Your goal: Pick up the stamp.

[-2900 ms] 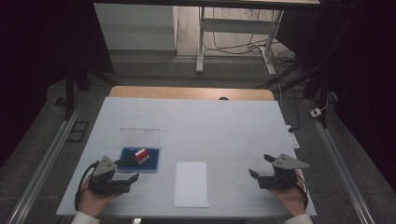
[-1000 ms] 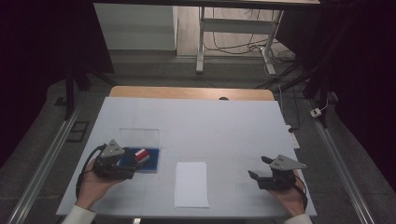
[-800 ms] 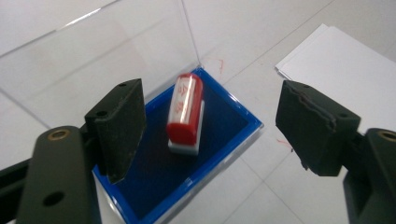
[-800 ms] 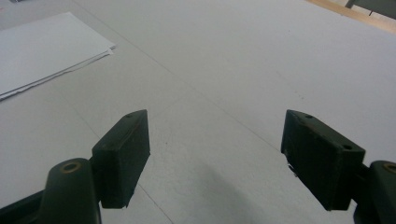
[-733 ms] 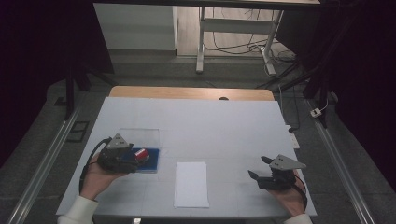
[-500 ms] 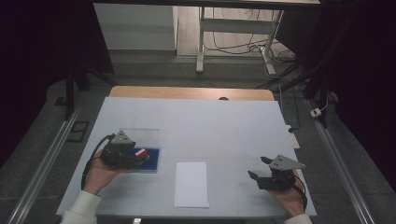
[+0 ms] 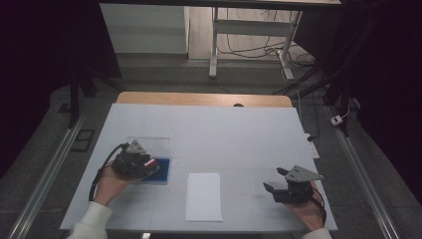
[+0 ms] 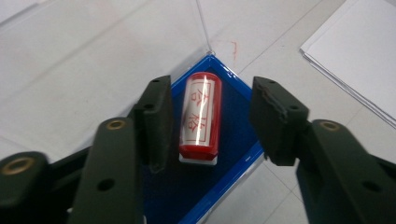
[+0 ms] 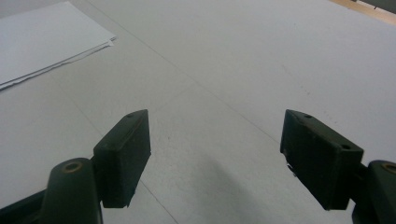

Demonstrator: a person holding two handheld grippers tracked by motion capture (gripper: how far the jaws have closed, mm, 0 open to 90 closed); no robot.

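Your left gripper (image 8: 208, 126) hovers over the blue tray (image 8: 233, 158) near the left front of the table (image 7: 239, 134), its fingers (image 8: 156, 121) released and spread to either side of the red stamp (image 8: 200, 119), which lies on its side inside the tray with red characters along its clear barrel. Neither finger appears to touch the stamp; a gap shows on each side, wider on the right. A clear cover (image 7: 149, 145) stands at the tray's far edge, just beyond the stamp. Your right gripper (image 9: 212, 156) rests low at the right front of the table, fingers released and holding nothing, well apart from the stack of white paper (image 7: 204, 196) that lies between your two hands. Likely risks from here: since the stamp is a cylinder lying flat, an off-centre closure may roll it or squeeze it out toward the tray wall; fingers lowered too far may catch the tray's rim and drag the tray; a reach pushed further forward may knock the clear cover.
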